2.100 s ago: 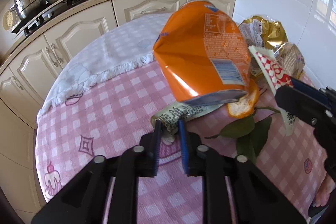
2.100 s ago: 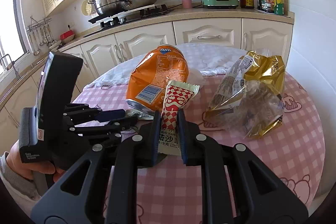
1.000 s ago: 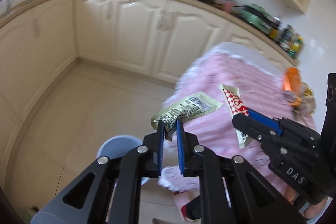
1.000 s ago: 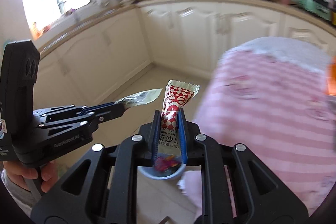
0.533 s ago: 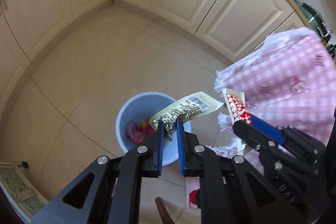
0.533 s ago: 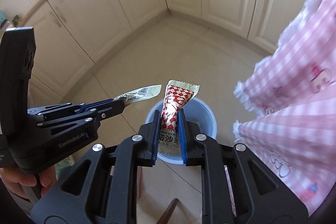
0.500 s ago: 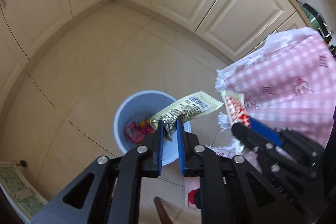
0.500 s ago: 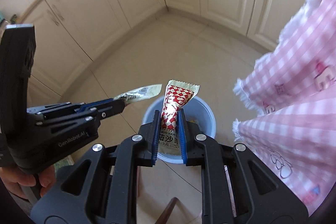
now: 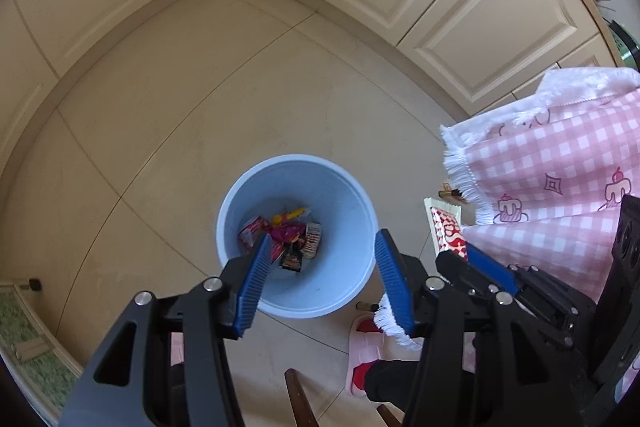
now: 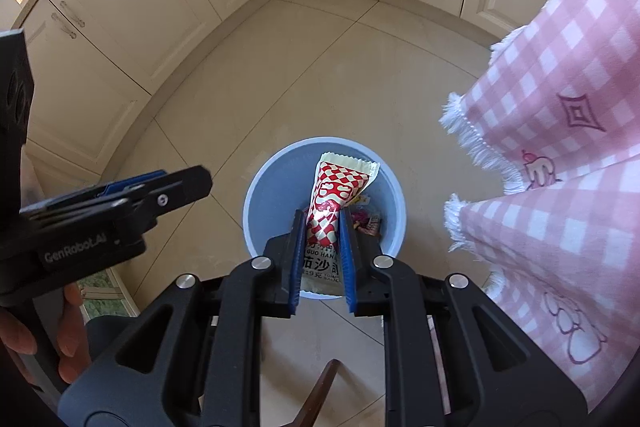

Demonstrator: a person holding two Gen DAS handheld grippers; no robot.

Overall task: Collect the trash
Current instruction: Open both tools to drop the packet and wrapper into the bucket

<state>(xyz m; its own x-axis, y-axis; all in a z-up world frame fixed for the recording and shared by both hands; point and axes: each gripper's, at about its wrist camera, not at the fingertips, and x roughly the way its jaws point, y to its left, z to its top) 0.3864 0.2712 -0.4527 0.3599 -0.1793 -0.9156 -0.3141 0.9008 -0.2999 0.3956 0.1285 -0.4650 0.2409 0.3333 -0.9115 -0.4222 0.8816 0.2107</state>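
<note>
The word "GenRobot.AI" is printed in grey letters on the black side of the left tongs [image 10: 176,187], as seen from the right wrist view. On the red and white checked packet [image 10: 340,195], which is held between the blue pads of the right tongs [image 10: 320,227], some Chinese signs are printed near the bottom, with the letters "GUO HAN" above them and small words below that look like "TOMATO SAUCE", though those are partly hidden. The wrappers lying in the blue bin [image 9: 248,187] carry print that is too small to be read.
</note>
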